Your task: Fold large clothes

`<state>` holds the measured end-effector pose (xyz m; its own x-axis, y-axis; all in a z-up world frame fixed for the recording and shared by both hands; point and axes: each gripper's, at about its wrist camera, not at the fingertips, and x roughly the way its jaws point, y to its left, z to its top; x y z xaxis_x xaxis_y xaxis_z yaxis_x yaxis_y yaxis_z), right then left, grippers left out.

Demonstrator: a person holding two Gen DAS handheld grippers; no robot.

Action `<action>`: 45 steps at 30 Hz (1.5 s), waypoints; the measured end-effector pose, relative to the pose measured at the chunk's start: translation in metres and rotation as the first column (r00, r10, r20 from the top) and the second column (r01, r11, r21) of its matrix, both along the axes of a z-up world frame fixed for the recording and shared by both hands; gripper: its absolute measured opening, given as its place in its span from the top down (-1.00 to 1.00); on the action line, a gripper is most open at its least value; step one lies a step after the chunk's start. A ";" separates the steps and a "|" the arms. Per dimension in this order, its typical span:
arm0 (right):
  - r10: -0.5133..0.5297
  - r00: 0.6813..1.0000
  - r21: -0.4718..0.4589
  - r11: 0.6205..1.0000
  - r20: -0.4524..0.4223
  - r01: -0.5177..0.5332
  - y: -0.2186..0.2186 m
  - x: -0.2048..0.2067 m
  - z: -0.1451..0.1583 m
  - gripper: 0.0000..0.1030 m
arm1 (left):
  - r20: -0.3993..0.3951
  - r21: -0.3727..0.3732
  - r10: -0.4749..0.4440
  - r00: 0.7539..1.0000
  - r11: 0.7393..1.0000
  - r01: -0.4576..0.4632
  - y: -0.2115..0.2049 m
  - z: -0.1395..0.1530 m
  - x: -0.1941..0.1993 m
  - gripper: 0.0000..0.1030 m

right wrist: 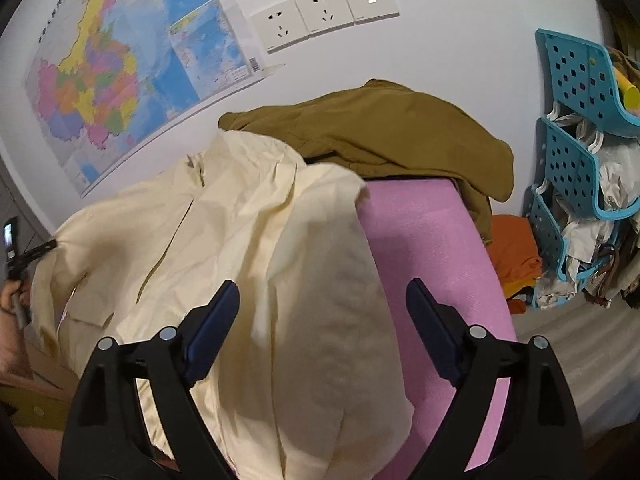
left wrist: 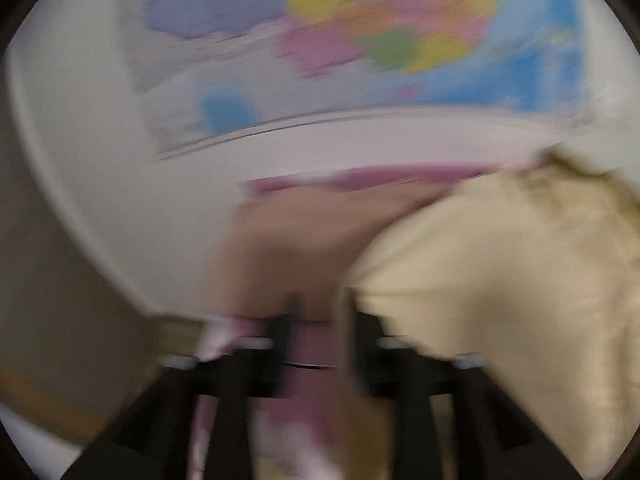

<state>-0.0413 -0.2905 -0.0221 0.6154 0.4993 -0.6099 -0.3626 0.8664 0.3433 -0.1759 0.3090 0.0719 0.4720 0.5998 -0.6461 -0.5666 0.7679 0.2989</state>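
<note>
A cream shirt (right wrist: 256, 264) lies spread on a pink mat (right wrist: 424, 240), its right sleeve folded over the body. My right gripper (right wrist: 322, 320) hovers just above the shirt's lower part, jaws wide open and empty. My left gripper (right wrist: 38, 250) shows at the far left edge of the right wrist view, at the shirt's left sleeve end. The left wrist view is heavily blurred: the left gripper (left wrist: 320, 312) has its fingers close together, with the cream shirt (left wrist: 500, 288) against the right finger; whether it grips the cloth I cannot tell.
An olive-brown garment (right wrist: 380, 132) lies bunched at the mat's far end. An orange cloth (right wrist: 516, 252) and a blue tiered rack (right wrist: 576, 128) stand to the right. A wall map (right wrist: 120, 68) and power sockets (right wrist: 324, 12) are on the wall behind.
</note>
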 end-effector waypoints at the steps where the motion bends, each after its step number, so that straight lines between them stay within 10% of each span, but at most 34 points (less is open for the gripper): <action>1: 0.004 1.000 0.003 1.000 -0.008 -0.004 0.000 -0.001 -0.003 -0.66 | -0.038 0.064 0.045 0.998 0.997 -0.042 0.004 -0.010 0.005 -0.12; 5: 0.016 0.999 0.009 1.000 -0.042 -0.016 0.001 -0.003 -0.016 -0.61 | -0.114 0.046 0.060 0.992 0.997 -0.055 0.000 -0.042 0.020 -0.11; 10: 0.113 0.993 0.070 0.991 -0.034 -0.111 0.009 -0.004 0.004 0.78 | 0.139 -0.139 -0.096 0.986 0.983 0.115 -0.016 0.000 0.004 -0.24; 14: 0.167 0.983 0.196 0.964 0.074 -0.178 0.014 -0.011 0.063 0.85 | 0.291 -0.130 -0.229 0.929 0.952 0.276 -0.043 0.037 -0.009 -0.42; 21: 0.383 0.914 0.269 0.874 0.132 -0.405 0.113 0.008 0.138 0.76 | 0.351 -0.199 -0.431 0.832 0.834 0.515 -0.089 0.037 0.013 -0.50; 27: 0.529 0.848 0.288 0.816 -0.023 -0.501 0.231 0.053 0.104 0.56 | 0.311 -0.294 -0.530 0.789 0.736 0.610 -0.125 0.005 0.045 -0.50; 32: 0.510 0.846 0.291 0.842 -0.152 -0.455 0.269 0.086 0.053 0.50 | 0.259 -0.339 -0.609 0.750 0.669 0.661 -0.147 -0.017 0.059 -0.59; 37: 0.436 0.897 0.267 0.874 -0.066 -0.405 0.227 0.091 0.057 0.07 | 0.173 -0.314 -0.713 0.680 0.614 0.724 -0.173 -0.036 0.057 -0.78; 42: 0.183 0.983 0.063 0.981 0.018 -0.184 0.164 0.103 0.052 -0.37 | -0.060 -0.279 -0.720 0.691 0.677 0.681 -0.193 -0.077 0.085 -0.79; 45: 0.114 0.992 0.037 0.993 -0.056 -0.112 0.135 0.120 0.023 -0.55 | -0.108 -0.295 -0.706 0.700 0.695 0.655 -0.190 -0.089 0.101 -0.42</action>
